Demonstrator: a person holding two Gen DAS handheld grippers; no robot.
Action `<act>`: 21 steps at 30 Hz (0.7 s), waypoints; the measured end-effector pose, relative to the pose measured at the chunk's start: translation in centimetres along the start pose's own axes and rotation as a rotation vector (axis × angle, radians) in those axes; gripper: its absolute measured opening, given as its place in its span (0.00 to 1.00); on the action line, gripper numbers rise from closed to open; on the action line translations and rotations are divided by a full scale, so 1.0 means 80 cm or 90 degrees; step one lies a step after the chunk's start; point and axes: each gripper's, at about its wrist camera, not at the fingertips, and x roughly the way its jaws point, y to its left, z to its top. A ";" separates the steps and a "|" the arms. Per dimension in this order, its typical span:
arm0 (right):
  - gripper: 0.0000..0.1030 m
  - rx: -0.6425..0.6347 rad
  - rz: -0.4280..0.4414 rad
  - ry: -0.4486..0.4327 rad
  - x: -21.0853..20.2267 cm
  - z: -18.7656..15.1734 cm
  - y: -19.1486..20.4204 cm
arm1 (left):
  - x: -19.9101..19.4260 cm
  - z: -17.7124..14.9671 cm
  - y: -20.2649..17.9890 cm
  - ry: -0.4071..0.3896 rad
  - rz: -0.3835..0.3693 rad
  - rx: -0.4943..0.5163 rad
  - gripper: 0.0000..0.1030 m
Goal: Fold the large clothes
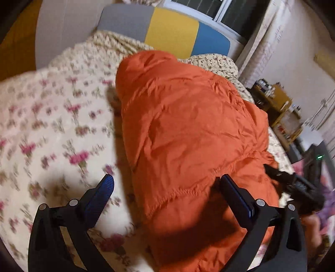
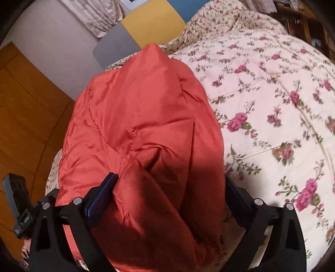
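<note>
An orange quilted puffer jacket (image 1: 188, 129) lies lengthwise on a floral bedspread (image 1: 52, 125). My left gripper (image 1: 165, 184) is open above the jacket's near left edge, one finger over the bedspread, the other over the jacket. In the right wrist view the jacket (image 2: 142, 125) fills the middle, with a folded part near the camera. My right gripper (image 2: 170, 182) is open with its fingers on either side of that near bulge; whether they touch it I cannot tell. The right gripper also shows in the left wrist view (image 1: 293, 184) at the jacket's right edge.
A headboard with grey, yellow and blue panels (image 1: 167, 33) stands at the far end of the bed. A window (image 1: 219, 10) is behind it. Cluttered shelves (image 1: 276, 104) stand right of the bed. Wooden floor (image 2: 25, 104) lies left of the bed.
</note>
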 end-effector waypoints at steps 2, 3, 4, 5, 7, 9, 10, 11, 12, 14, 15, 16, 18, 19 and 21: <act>0.94 -0.002 0.000 0.003 0.001 0.000 0.002 | 0.001 -0.003 0.000 0.013 -0.034 -0.014 0.97; 0.94 -0.007 0.001 0.003 0.002 0.000 0.004 | 0.002 -0.004 -0.001 0.016 -0.044 -0.012 0.97; 0.94 -0.011 -0.001 0.003 0.003 0.000 0.005 | 0.001 -0.003 -0.002 0.017 -0.051 -0.007 0.97; 0.94 -0.015 -0.002 0.004 0.005 0.000 0.009 | 0.000 -0.003 -0.004 0.015 -0.053 0.000 0.97; 0.94 -0.022 -0.002 0.008 0.008 0.001 0.012 | 0.000 -0.002 -0.007 0.008 -0.052 0.012 0.97; 0.94 -0.032 -0.004 0.014 0.012 0.002 0.015 | 0.006 -0.001 -0.009 0.020 -0.066 0.017 0.97; 0.94 -0.037 -0.002 0.018 0.015 0.003 0.016 | 0.010 -0.001 -0.010 0.023 -0.069 0.020 0.97; 0.95 -0.040 0.000 0.022 0.019 0.007 0.016 | 0.010 -0.002 -0.010 0.022 -0.069 0.022 0.97; 0.95 -0.044 0.004 0.027 0.022 0.009 0.017 | 0.012 -0.004 -0.011 0.019 -0.069 0.024 0.97; 0.95 -0.042 0.018 0.035 0.027 0.011 0.016 | 0.016 -0.006 -0.011 0.018 -0.071 0.028 0.97; 0.95 -0.039 0.025 0.038 0.029 0.011 0.014 | 0.018 -0.007 -0.010 0.019 -0.072 0.029 0.97; 0.95 -0.035 0.034 0.042 0.032 0.010 0.013 | 0.019 -0.006 -0.009 0.020 -0.075 0.030 0.97; 0.95 -0.026 0.052 0.047 0.037 0.014 0.010 | 0.022 -0.005 -0.007 0.025 -0.081 0.031 0.97; 0.95 -0.025 0.059 0.049 0.040 0.015 0.010 | 0.023 -0.005 -0.006 0.026 -0.084 0.030 0.97; 0.93 -0.020 0.078 0.052 0.045 0.020 0.009 | 0.024 -0.005 -0.006 0.028 -0.083 0.033 0.97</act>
